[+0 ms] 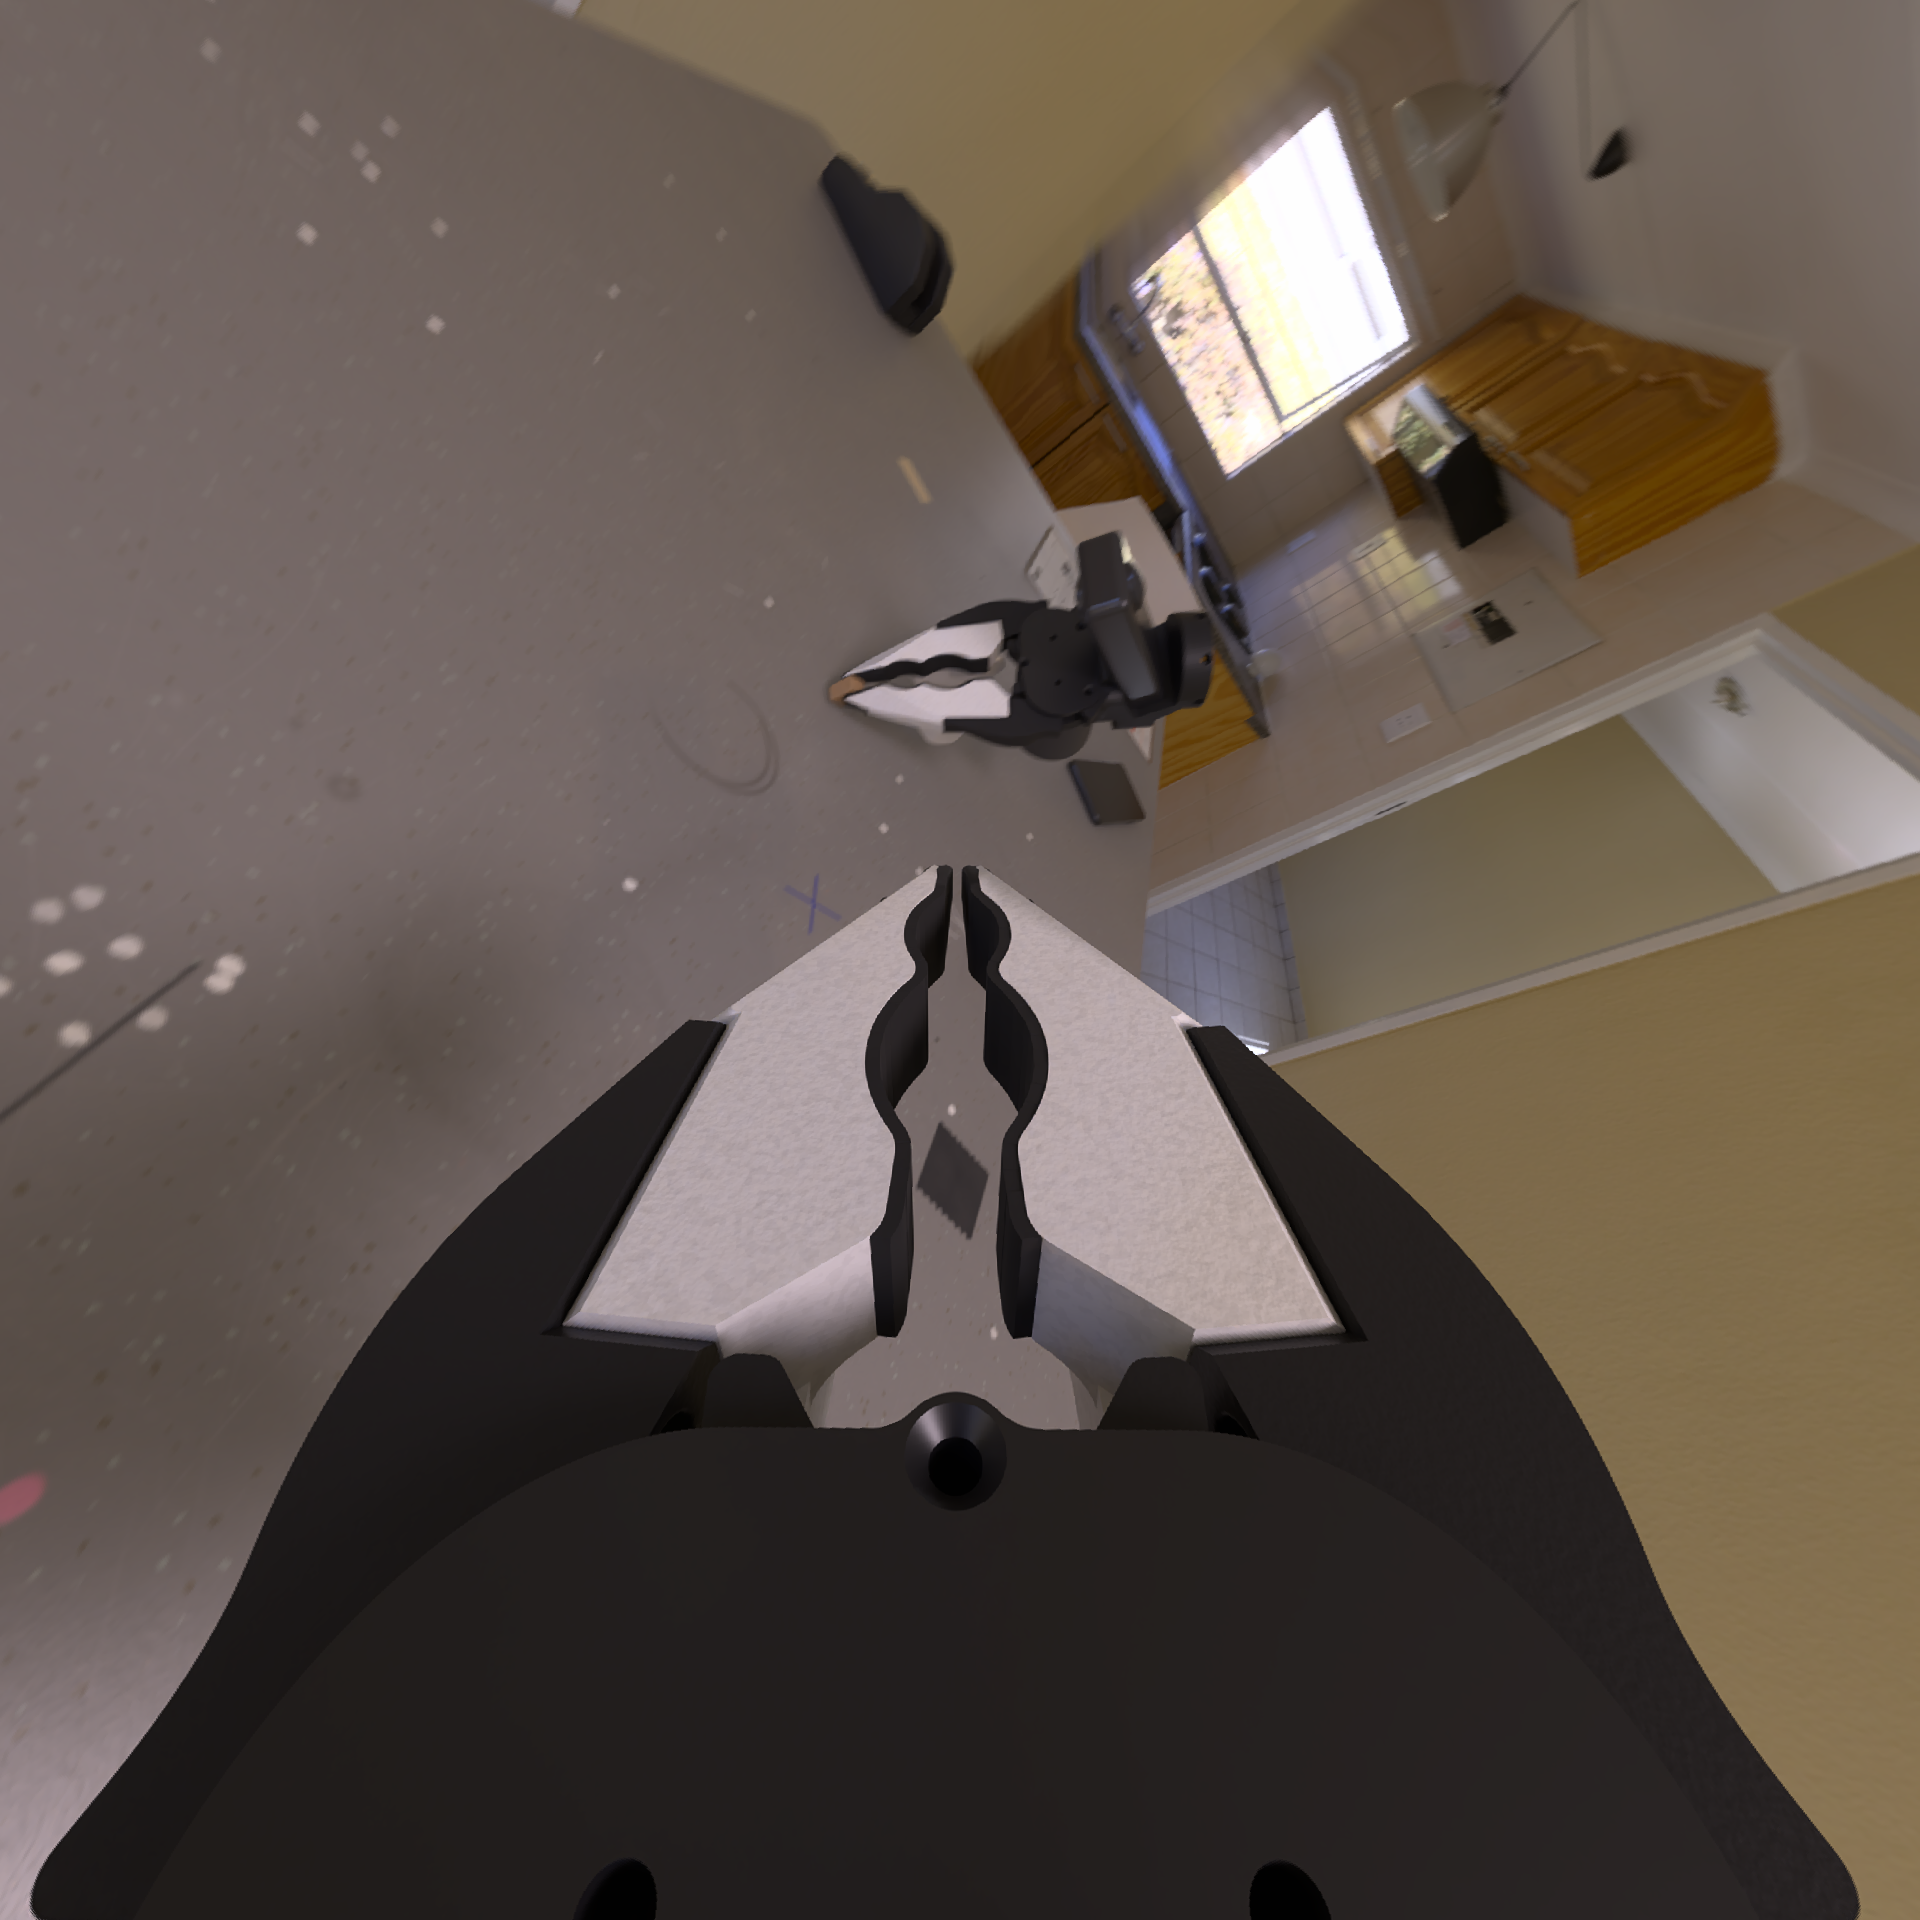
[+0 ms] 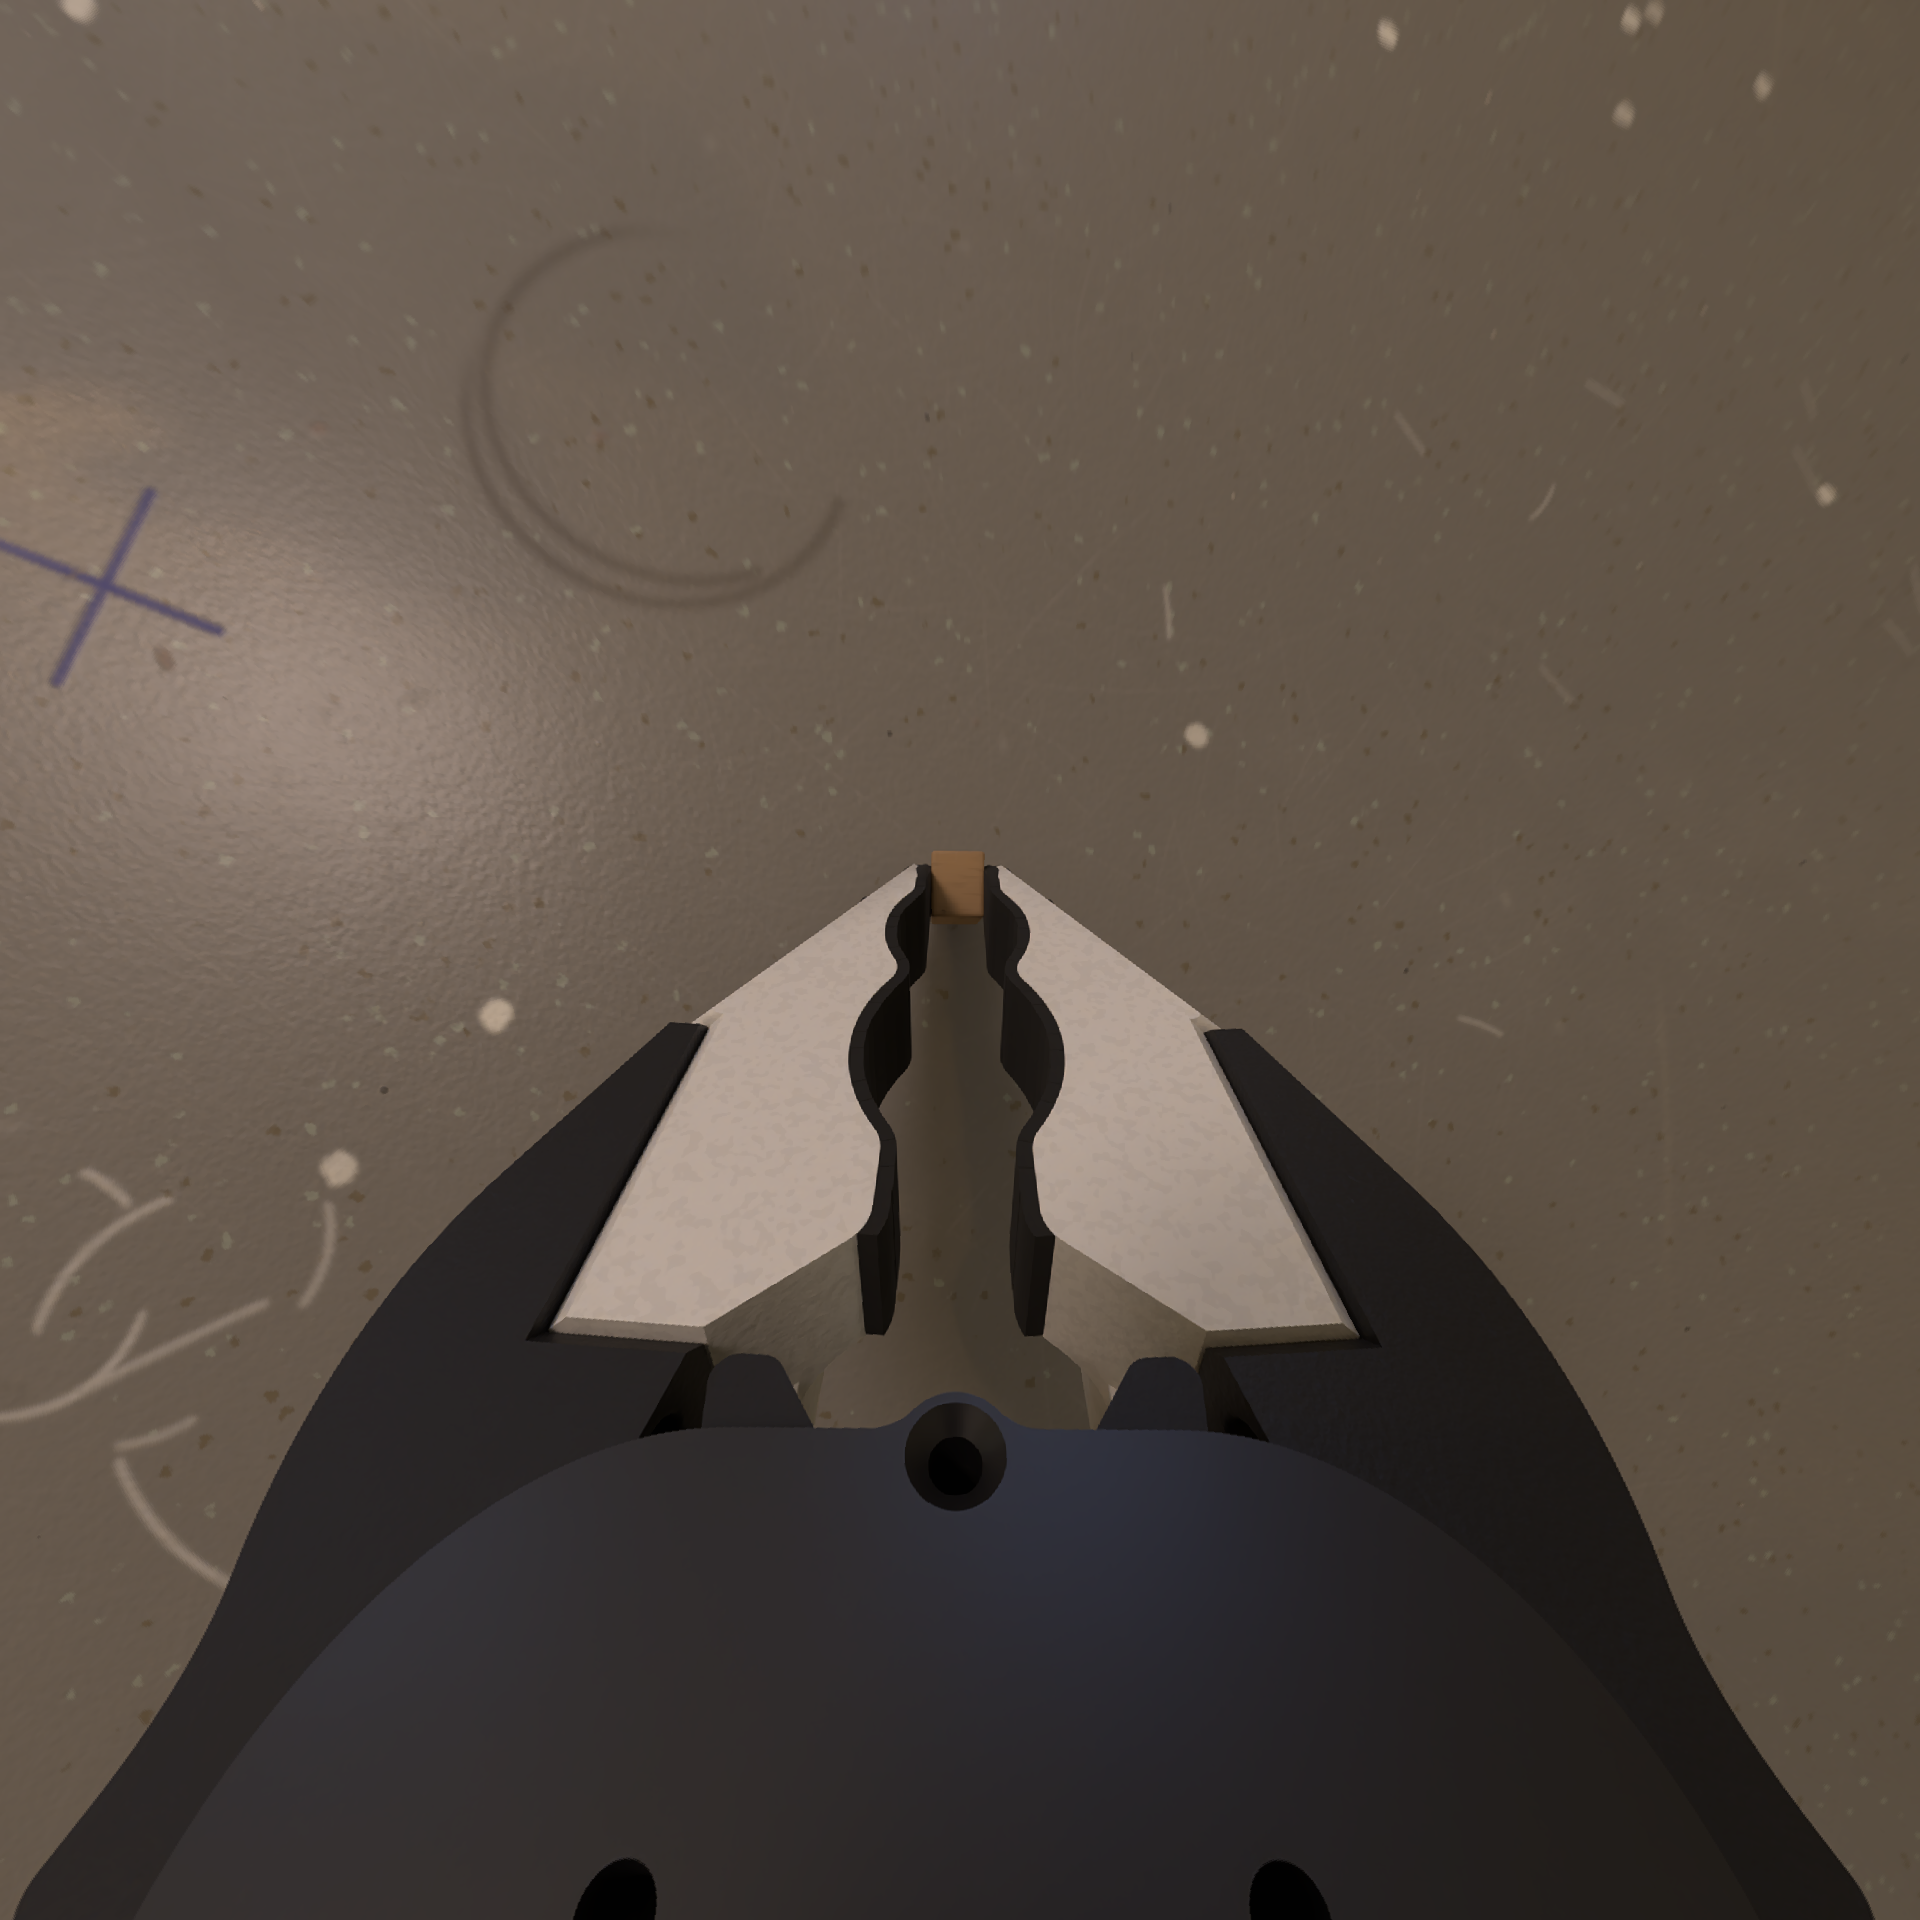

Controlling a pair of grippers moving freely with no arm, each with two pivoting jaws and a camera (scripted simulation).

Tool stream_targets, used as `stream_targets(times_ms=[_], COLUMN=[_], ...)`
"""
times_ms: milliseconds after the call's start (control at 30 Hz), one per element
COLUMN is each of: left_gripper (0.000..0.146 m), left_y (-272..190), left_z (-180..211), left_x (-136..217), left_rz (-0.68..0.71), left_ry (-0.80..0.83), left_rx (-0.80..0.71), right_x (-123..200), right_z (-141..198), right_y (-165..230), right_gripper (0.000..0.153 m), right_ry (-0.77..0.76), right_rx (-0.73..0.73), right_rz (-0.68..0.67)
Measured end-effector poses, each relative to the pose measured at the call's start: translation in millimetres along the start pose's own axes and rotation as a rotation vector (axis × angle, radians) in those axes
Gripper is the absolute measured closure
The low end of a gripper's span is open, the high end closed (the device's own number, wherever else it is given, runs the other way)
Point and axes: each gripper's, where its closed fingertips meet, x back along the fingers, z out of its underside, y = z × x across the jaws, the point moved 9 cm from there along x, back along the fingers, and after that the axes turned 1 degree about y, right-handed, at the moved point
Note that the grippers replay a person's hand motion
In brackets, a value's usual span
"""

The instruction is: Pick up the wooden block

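A small tan wooden block [image 2: 957, 884] sits pinched between the tips of my right gripper [image 2: 957, 878], which is shut on it above the speckled grey table [image 2: 1351, 520]. In the left wrist view the right gripper [image 1: 862, 688] shows farther off with the wooden block [image 1: 844, 688] at its tip, close to the table. My left gripper [image 1: 955, 875] is shut with nothing between its fingers and hangs over the grey table [image 1: 416, 520] near its edge.
A blue cross mark [image 2: 104, 587] and a curved scratch [image 2: 644, 436] lie on the table ahead and left of the right gripper. A dark object [image 1: 888, 244] rests near the table's far edge. A small tan strip [image 1: 913, 480] lies nearby. Beyond the edge is a kitchen.
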Motion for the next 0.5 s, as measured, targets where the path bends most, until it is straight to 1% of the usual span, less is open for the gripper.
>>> stream_targets(times_ms=[67, 133, 233, 300, 400, 500], left_gripper=[0.144, 0.144, 0.143, 0.139, 0.131, 0.121], left_y=[-10.7, -20.8, -37.9, -47.2, -48.5, -35.8], left_z=[-2.8, -5.7, -7.9, -7.7, -5.2, 1.4], left_x=[1.4, 3.7, 9.4, 13.0, 11.8, -2.5], left_rz=[0.031, 0.020, -0.015, 0.009, 0.036, 0.085], left_ry=[-0.038, -0.085, -0.163, -0.214, -0.248, -0.227], left_rx=[-0.036, -0.086, -0.177, -0.220, -0.247, -0.249], right_x=[4.2, 11.2, 26.4, 40.5, 64.8, 80.5], right_z=[-5.0, -13.2, -31.4, -49.2, -84.3, -120.6], right_y=[2.0, 6.2, 15.6, 26.8, 55.3, 94.8], right_gripper=[0.143, 0.143, 0.143, 0.143, 0.143, 0.143], right_ry=[-0.034, -0.079, -0.165, -0.251, -0.424, -0.590], right_rx=[0.020, 0.060, 0.131, 0.191, 0.297, 0.442], right_rz=[0.017, 0.054, 0.152, 0.214, 0.291, 0.327])
